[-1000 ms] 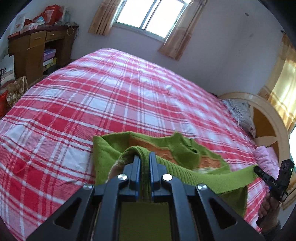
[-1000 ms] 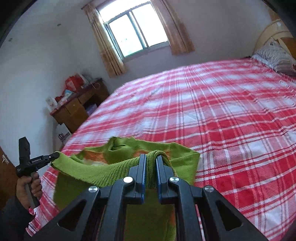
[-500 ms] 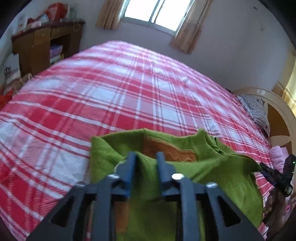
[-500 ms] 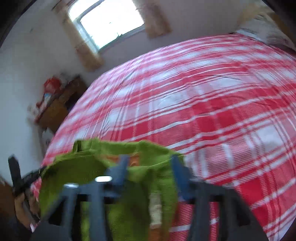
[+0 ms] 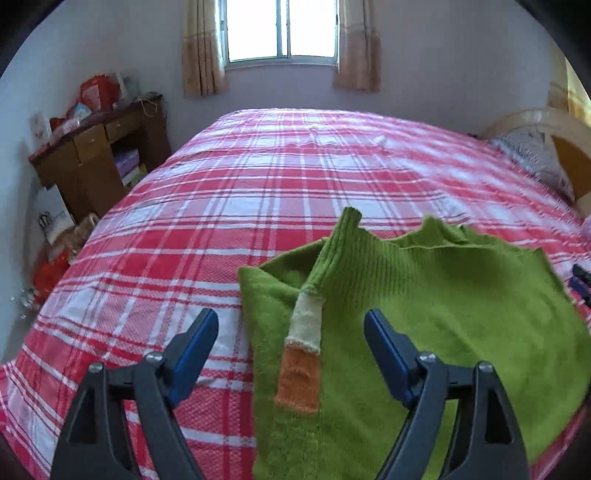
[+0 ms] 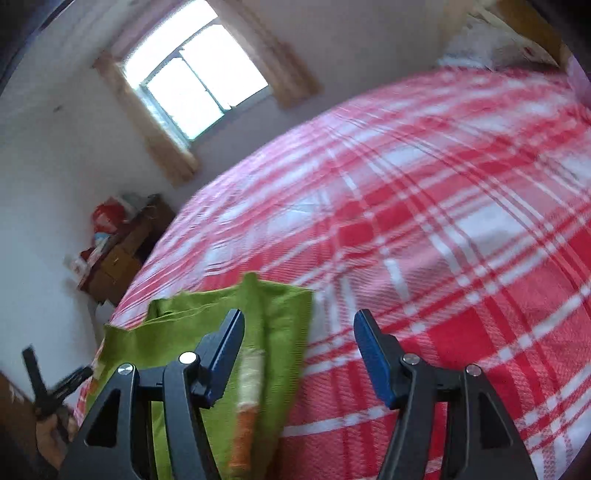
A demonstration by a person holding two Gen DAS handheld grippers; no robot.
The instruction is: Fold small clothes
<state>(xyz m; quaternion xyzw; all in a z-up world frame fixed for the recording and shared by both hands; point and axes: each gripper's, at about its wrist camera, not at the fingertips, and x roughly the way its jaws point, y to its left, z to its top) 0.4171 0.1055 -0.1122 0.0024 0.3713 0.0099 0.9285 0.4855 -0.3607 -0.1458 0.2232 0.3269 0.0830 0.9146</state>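
Left gripper (image 5: 291,332): its jaws are opening, now standing wide, with nothing pressing on the blue pads (image 5: 195,343); the sweater's left edge and striped sleeve are lying on the bed between them.
Right gripper (image 6: 299,350): its jaws are standing apart, partway open and gripping nothing; the sweater's right edge is lying between and below them, untouched by the pads.
Green sweater (image 5: 424,314): it is lying flat on the bed near the bed's near edge, released by both grippers; in the left wrist view it is spreading from the middle toward the right.
Sleeve (image 5: 306,332): it is lying folded across the sweater's body, running from the ribbed green shoulder down through a cream band to an orange cuff.
Sweater in the right wrist view (image 6: 280,314): it is sitting toward the lower left, blurred, its striped sleeve (image 6: 247,406) pointing toward the camera.
Bed (image 5: 295,177): a red and white plaid cover is stretching to the far edge under the window (image 5: 280,29).
Dresser (image 5: 92,158): it is standing beside the bed's left edge, against the wall.
Pillow (image 5: 532,158): it is resting at the bed's far right corner, by the headboard.
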